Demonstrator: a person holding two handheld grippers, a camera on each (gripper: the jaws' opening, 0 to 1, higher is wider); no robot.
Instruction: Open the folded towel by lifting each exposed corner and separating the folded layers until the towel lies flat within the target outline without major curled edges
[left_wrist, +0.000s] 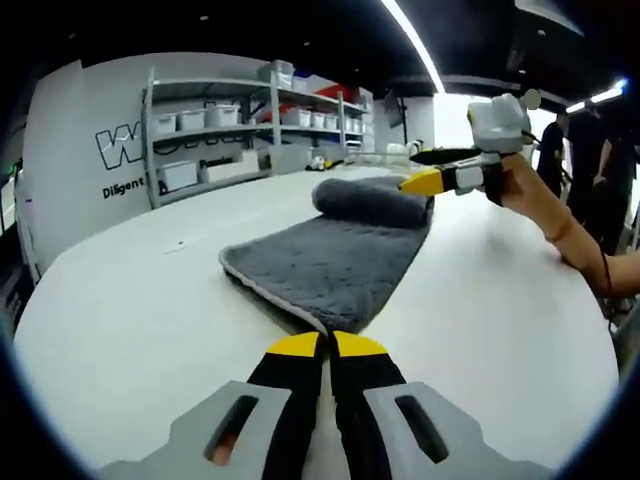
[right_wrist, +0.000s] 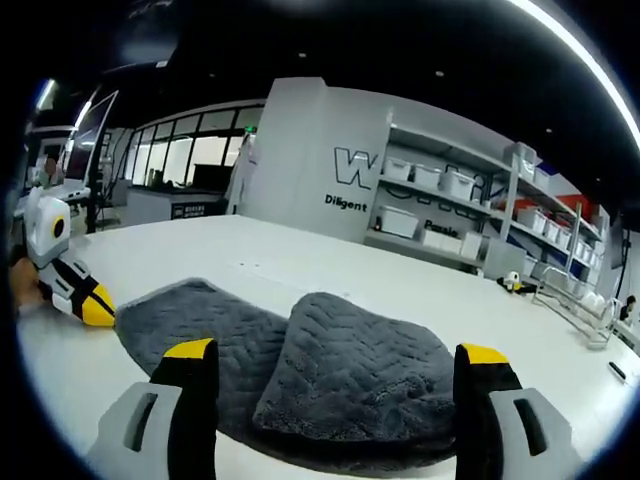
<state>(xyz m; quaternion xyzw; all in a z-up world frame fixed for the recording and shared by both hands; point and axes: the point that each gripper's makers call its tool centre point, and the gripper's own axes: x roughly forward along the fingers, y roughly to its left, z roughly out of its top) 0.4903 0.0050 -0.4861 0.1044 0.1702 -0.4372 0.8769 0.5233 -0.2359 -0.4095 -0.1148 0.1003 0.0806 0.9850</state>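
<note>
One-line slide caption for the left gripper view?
Left tool pinches the grey towel at its near corner on the white table; right tool hovers at the folded far end.

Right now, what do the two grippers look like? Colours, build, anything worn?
Both match: the left gripper and right gripper have black jaws with yellow tips on grey slotted bodies. In the left gripper view the right one carries a white housing, and the bare forearm wears a thin dark wristband.
</note>
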